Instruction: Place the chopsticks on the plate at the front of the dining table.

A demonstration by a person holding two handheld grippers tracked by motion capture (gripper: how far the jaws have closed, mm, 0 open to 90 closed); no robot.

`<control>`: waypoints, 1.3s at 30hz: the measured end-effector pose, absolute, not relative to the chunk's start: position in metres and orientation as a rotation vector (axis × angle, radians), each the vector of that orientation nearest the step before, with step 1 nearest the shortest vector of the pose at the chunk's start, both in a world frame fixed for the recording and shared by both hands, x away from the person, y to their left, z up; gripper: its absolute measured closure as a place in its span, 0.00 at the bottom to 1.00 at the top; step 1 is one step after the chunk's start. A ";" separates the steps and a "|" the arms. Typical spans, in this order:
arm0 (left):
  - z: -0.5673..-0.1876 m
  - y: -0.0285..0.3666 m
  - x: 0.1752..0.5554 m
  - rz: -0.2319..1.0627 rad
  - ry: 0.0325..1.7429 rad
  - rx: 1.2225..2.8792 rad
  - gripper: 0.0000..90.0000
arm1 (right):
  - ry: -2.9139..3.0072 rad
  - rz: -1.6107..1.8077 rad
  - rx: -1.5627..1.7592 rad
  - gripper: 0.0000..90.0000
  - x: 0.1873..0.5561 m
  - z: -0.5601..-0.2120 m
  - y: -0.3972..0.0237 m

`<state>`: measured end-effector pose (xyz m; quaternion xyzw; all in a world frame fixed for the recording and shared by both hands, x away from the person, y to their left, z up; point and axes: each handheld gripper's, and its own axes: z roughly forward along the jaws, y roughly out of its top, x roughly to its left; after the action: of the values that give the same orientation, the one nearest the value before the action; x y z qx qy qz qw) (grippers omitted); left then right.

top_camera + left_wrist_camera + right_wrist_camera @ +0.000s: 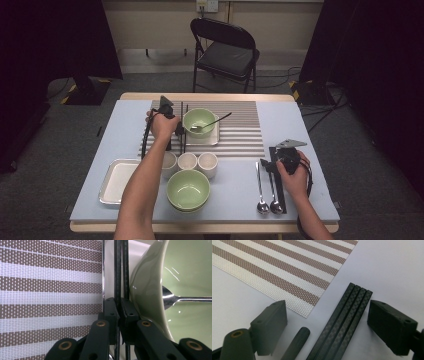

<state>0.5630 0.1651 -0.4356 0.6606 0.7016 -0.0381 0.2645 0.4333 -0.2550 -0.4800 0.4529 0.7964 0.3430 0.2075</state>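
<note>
In the high view, the left gripper sits over the striped placemat, just left of a green bowl that stands on a small metal tray with a spoon resting in it. Two black chopsticks stand nearly upright between its jaws. Nearer the person are three white cups, a second green bowl and an empty metal tray. The right gripper rests at the table's right side, beside two spoons and a black bundle of chopsticks.

In the left gripper view, the jaws are clenched on the pair of chopsticks, which rise straight up just beside the green bowl's outer wall; the spoon's bowl shows inside it.

In the right gripper view, the jaws stand wide apart, released, with four black chopsticks lying side by side on the table between them, untouched by either pad. A dark rod lies just left of them.
</note>
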 end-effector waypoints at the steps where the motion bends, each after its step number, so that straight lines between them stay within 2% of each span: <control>1: -0.436 0.165 0.563 -0.102 1.897 1.785 0.95 | 2.218 0.955 1.261 0.17 0.433 -0.480 -0.255; 26: -0.431 0.166 0.560 -0.076 1.896 1.747 0.88 | 2.217 0.955 1.261 0.17 0.433 -0.480 -0.255; 39: -0.432 0.164 0.559 -0.062 1.898 1.764 0.95 | 2.217 0.955 1.260 0.17 0.433 -0.480 -0.255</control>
<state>0.5591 0.1640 -0.4324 0.6551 0.7048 -0.0229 0.2713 0.4332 -0.2550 -0.4800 0.4528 0.7964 0.3429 0.2078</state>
